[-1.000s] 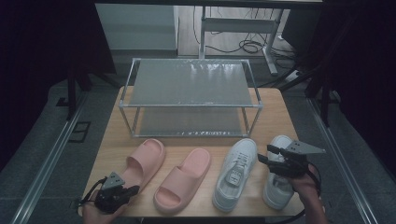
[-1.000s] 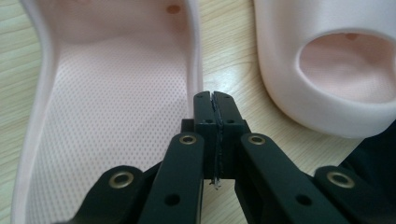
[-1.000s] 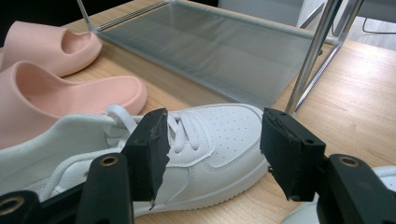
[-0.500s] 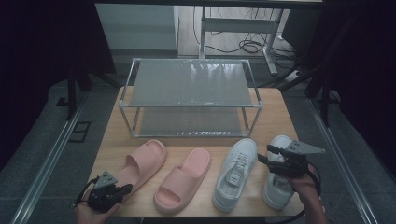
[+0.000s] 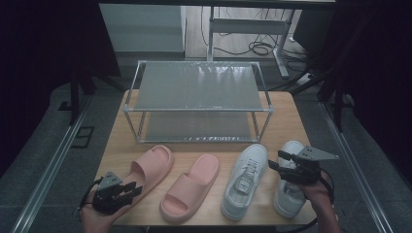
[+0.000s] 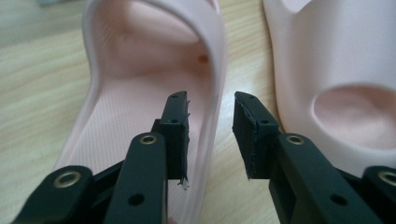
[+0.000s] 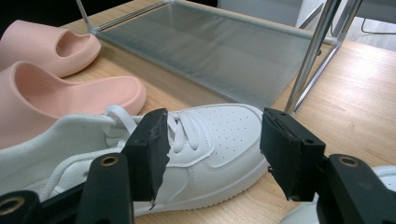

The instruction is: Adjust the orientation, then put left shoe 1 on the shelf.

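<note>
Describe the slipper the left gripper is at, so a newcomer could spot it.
On the table, four shoes lie in a row in front of the rack. It is the leftmost slipper, pink, beside its twin. The open left gripper straddles its side wall at the heel.

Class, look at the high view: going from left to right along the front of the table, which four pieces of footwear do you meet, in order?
Left pink slide → right pink slide → left white sneaker → right white sneaker.
</note>
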Available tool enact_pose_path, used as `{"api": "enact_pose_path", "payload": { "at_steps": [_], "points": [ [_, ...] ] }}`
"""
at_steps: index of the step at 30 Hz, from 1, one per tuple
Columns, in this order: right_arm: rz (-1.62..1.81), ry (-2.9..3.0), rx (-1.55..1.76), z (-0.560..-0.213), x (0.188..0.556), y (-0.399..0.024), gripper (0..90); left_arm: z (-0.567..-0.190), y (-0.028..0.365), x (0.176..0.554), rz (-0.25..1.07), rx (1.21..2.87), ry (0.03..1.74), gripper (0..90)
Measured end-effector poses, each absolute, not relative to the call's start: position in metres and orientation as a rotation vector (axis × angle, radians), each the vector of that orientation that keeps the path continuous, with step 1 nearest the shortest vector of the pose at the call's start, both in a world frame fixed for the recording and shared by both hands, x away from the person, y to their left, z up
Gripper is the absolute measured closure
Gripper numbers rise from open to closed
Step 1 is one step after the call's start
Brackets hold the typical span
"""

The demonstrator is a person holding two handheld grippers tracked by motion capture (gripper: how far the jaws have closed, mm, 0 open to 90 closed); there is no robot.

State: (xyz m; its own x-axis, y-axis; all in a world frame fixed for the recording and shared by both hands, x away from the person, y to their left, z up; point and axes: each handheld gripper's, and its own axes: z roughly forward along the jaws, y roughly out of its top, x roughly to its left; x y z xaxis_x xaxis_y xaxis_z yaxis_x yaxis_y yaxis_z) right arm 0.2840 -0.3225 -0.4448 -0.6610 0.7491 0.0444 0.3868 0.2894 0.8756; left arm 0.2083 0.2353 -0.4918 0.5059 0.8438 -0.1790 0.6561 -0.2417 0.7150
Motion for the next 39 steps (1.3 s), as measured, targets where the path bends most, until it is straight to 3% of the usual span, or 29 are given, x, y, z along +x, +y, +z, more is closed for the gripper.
{"api": "enact_pose_path", "payload": {
  "at_steps": [16,31,39],
  "points": [
    [1.328,2.187,1.023,-0.444,0.283,-0.323,42.6,-0.496,0.219,0.232,0.274,1.987,1.219,61.6],
    [1.329,2.187,1.026,-0.445,0.284,-0.323,42.6,-0.505,0.210,0.249,0.280,2.018,1.212,73.5],
    [1.326,2.189,1.027,-0.445,0.284,-0.323,42.6,-0.506,0.209,0.251,0.273,2.025,1.203,75.3]
  ]
}}
